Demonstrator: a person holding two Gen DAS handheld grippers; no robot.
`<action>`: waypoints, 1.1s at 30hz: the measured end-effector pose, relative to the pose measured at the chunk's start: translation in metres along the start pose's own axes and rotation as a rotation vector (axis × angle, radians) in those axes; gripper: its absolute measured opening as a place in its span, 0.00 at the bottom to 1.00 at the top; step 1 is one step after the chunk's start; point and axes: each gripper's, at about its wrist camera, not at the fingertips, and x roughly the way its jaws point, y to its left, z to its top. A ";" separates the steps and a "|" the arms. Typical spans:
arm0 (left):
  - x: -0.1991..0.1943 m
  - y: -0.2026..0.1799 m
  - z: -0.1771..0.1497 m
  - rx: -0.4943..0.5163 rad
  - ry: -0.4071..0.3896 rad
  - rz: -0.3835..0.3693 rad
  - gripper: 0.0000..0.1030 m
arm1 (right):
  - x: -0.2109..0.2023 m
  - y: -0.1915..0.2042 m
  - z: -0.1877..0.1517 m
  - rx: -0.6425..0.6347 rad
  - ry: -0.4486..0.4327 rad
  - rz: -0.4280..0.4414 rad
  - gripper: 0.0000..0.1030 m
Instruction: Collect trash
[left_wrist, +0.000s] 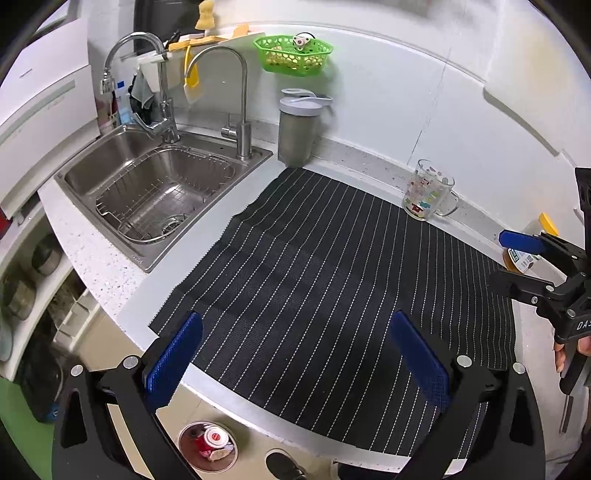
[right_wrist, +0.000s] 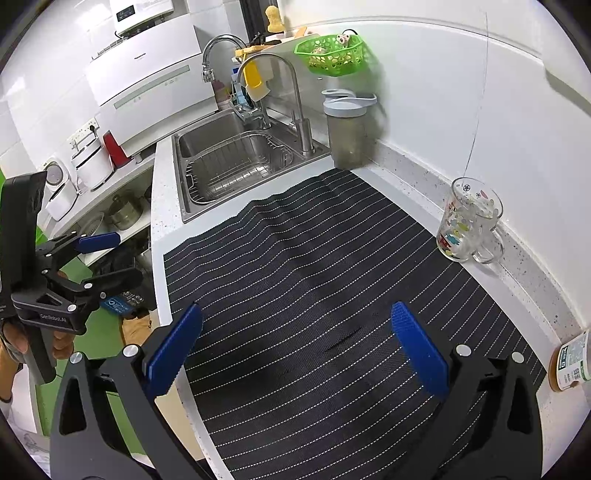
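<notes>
A small round trash bin (left_wrist: 207, 446) stands on the floor below the counter edge; it holds a red can and crumpled scraps. My left gripper (left_wrist: 295, 354) is open and empty above the front edge of the black striped mat (left_wrist: 314, 266). My right gripper (right_wrist: 295, 350) is open and empty over the same mat (right_wrist: 314, 266). The right gripper also shows at the right edge of the left wrist view (left_wrist: 517, 258), and the left gripper at the left edge of the right wrist view (right_wrist: 107, 258). I see no loose trash on the mat.
A steel sink (left_wrist: 110, 162) with a wire basket and two taps lies at the left. A grey lidded tumbler (left_wrist: 297, 129), a printed glass mug (left_wrist: 428, 192) and a small bottle (right_wrist: 570, 362) stand along the white wall. A green basket (left_wrist: 293, 53) hangs above.
</notes>
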 end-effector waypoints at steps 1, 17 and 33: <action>0.000 0.000 0.000 0.000 0.000 0.000 0.95 | 0.000 0.000 0.000 0.000 0.001 0.000 0.97; -0.001 -0.002 -0.001 0.010 -0.004 -0.007 0.95 | 0.001 0.000 0.000 -0.002 -0.001 -0.001 0.97; -0.002 -0.002 -0.001 0.010 0.002 -0.016 0.95 | 0.003 -0.004 -0.003 0.001 0.004 0.001 0.97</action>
